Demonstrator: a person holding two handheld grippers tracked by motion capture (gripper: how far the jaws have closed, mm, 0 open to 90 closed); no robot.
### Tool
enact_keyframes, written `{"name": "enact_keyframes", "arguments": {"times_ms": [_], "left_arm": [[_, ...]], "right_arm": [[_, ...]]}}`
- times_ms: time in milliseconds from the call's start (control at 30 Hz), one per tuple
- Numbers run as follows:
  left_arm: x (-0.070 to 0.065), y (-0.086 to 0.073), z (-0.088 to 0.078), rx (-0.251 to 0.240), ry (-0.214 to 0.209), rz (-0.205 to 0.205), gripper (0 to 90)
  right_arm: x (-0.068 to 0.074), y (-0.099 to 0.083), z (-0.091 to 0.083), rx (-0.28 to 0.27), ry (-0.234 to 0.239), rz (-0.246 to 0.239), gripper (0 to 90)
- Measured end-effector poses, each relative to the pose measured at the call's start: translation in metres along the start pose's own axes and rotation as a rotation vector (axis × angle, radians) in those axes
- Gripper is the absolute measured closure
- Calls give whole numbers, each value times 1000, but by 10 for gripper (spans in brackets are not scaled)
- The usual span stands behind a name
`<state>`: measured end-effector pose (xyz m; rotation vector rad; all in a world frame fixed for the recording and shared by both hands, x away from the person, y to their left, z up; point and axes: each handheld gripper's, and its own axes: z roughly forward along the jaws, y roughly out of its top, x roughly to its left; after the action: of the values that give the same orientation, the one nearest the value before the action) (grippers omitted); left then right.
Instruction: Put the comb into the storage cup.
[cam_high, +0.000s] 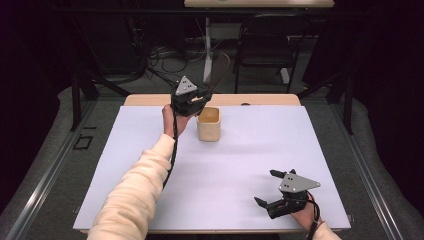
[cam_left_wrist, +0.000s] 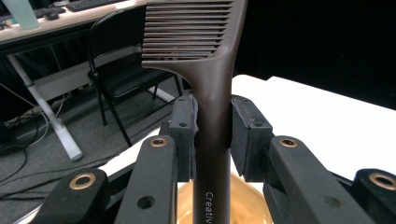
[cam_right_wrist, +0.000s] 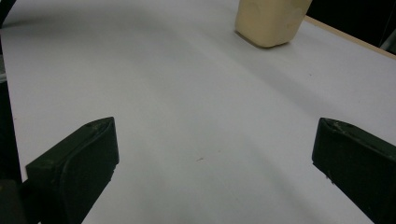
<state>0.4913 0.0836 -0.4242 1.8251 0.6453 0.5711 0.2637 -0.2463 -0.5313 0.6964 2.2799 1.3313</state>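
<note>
in the high view, a white table (cam_high: 150, 150) is seen from above, with a cream cup (cam_high: 208, 124) standing toward its far side, a little left of centre. the left gripper (cam_high: 197, 100) is held up just left of the cup's far rim by a hand (cam_high: 175, 122) in a cream sleeve (cam_high: 135, 192). a dark comb (cam_high: 216, 74) is clamped in it and rises up and to the right, above the cup. the right gripper (cam_high: 265, 189) is held low at the near right corner of the table, well apart from the cup, its jaws spread and nothing between them. a black chair (cam_high: 267, 42) stands on the floor beyond the table.

in the left gripper view, the comb's handle (cam_left_wrist: 212, 140) is pinched between the two jaw pads, which press on it from either side. the toothed head (cam_left_wrist: 187, 28) rises above the jaws, teeth pointing left. the cup's amber inside (cam_left_wrist: 245, 200) is seen just below the jaws, behind the handle. the chair (cam_left_wrist: 119, 60) is seen on the left, further off.

in the right gripper view, the jaws are spread wide over bare table (cam_right_wrist: 187, 116), nothing held between them. the cup (cam_right_wrist: 271, 21) is seen at the far edge, right of centre, resting on the table.
</note>
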Motion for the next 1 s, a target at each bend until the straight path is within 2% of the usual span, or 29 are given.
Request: {"name": "enact_keyframes", "arguments": {"times_ms": [133,233,467,667,1000], "left_arm": [[0,-2,3,-20,3,-3,720],[1,-5,4,-41,-3,-27,720],[3,-10,9,-43,-11,-55,719],[1,-13,15,-47,-39,-52,719],[2,-23,22,-14,-66,-43,719]], "right_arm": [[0,0,0,-1,1,-2,0],[0,0,0,5,2,-2,1],[0,0,0,8,3,-4,1],[0,0,1,13,7,-6,1],[1,0,1,13,8,-4,1]]}}
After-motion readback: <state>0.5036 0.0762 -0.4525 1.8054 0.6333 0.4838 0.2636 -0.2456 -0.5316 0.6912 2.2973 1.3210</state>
